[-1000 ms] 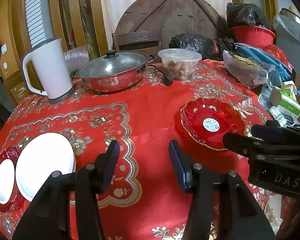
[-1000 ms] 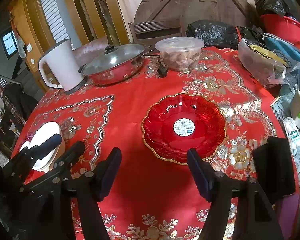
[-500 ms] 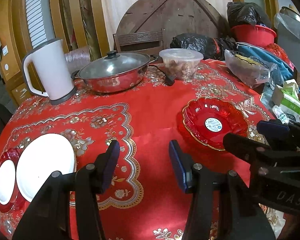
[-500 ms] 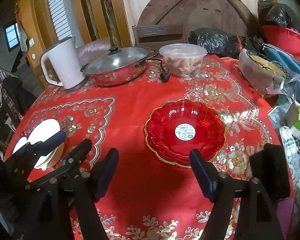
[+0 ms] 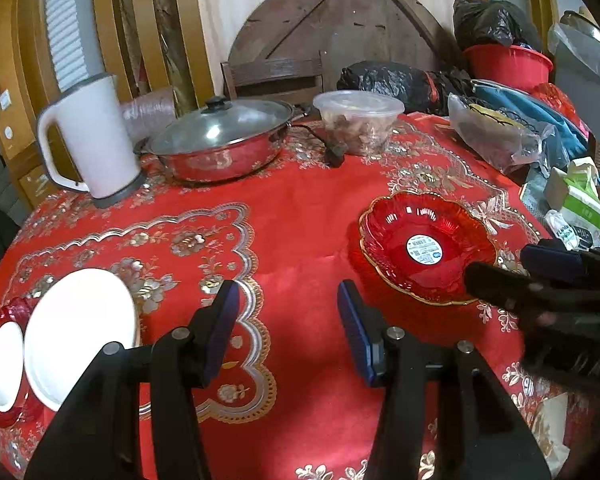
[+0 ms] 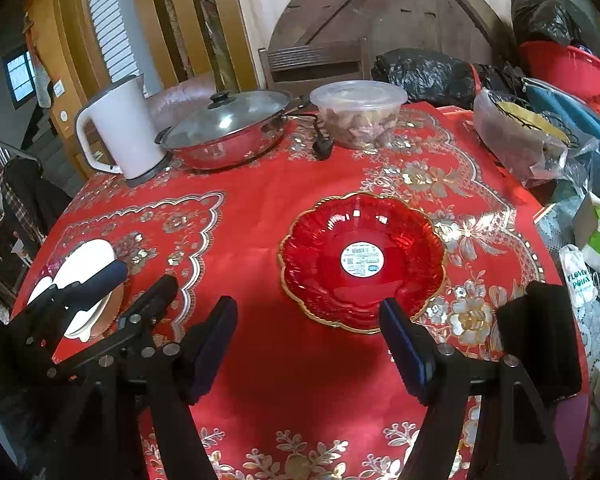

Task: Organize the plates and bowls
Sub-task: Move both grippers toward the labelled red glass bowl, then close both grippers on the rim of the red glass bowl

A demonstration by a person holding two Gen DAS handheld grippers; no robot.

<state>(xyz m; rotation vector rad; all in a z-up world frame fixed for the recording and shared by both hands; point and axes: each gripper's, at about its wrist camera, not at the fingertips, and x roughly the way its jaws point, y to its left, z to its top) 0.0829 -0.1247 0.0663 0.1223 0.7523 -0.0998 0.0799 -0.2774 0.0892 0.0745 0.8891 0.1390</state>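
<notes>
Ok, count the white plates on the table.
2: a large white plate at the table's left edge and a small white plate beside it, resting in a red dish. More may sit underneath.

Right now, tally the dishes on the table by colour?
Red: 2, the big red dish and a small red dish at the left edge.
White: 2, a white plate and a small white plate lying in the small red one.
Total: 4. Both grippers, left and right, are open and empty.
</notes>
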